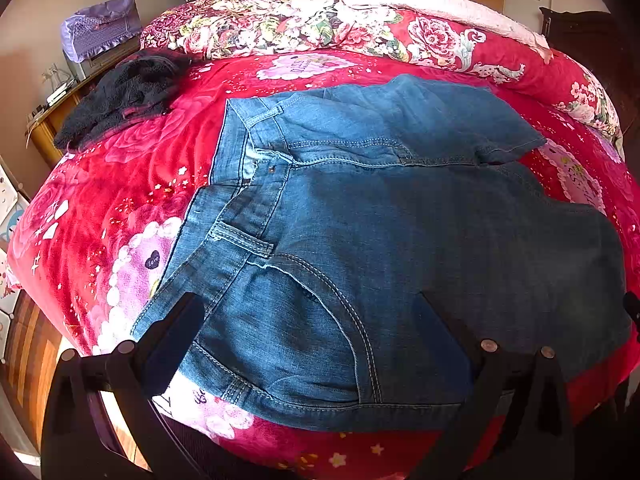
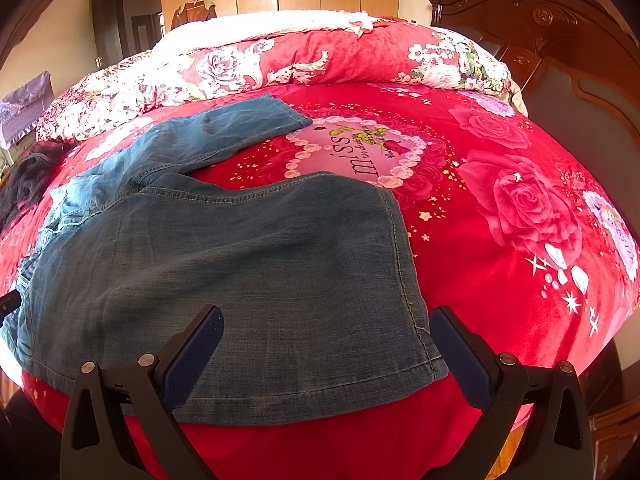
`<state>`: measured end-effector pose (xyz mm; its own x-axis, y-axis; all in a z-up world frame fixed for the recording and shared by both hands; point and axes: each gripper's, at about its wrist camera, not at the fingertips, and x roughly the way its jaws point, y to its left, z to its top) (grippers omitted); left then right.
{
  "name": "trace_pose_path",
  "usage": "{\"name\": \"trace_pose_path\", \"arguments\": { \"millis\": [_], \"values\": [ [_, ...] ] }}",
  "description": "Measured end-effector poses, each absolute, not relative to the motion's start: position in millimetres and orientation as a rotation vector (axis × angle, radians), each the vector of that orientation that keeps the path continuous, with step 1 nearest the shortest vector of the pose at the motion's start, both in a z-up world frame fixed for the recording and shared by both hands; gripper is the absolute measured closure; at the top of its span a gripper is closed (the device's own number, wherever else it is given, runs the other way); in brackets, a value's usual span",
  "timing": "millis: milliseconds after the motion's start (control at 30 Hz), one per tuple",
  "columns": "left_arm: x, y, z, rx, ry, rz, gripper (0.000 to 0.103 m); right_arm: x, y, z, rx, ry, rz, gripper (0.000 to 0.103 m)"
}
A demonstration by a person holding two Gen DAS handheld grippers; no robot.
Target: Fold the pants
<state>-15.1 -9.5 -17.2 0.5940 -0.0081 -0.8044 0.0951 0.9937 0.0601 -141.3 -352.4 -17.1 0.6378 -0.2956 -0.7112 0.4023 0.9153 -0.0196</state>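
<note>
Two grippers, both spread wide, holding nothing: left gripper [image 1: 312,320] over the jeans [image 1: 380,208] waist and pocket, right gripper [image 2: 326,336] straddling the near leg hem [image 2: 404,280]. Beyond the fingers: far leg, red floral blanket [image 2: 500,280]. Risk: pinching the blanket along with the denim.

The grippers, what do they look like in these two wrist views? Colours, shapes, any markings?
Both are black plastic two-finger tools. The left gripper and the right gripper each have wedge-shaped fingers branching from triangular, cut-out brackets, fastened with round silver-grey pivot bolts. The right one's fingers carry dark navy, finely textured pads on their inner faces. No cables, labels, sleeves or hands show in either view.
</note>
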Motion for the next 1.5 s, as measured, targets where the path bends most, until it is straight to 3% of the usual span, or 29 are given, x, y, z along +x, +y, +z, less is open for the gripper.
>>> {"name": "trace_pose_path", "arguments": {
  "millis": [967, 1267, 1500],
  "values": [
    [-13.0, -9.1, -17.5, 0.101, 0.952, -0.06, 0.0, -141.1, -354.8, -18.0, 0.158, 0.789, -0.396, 0.0],
    [50.8, 29.3, -1.9, 0.029, 1.105, -0.067, 0.0, -120.5, -430.1, 1.6, 0.299, 0.828, -0.386, 0.0],
    [108.7, 73.7, -41.0, -0.081, 1.331, -0.021, 0.0, -64.1, -476.9, -20.7, 0.431, 0.969, -0.31, 0.0]
  ]
}}
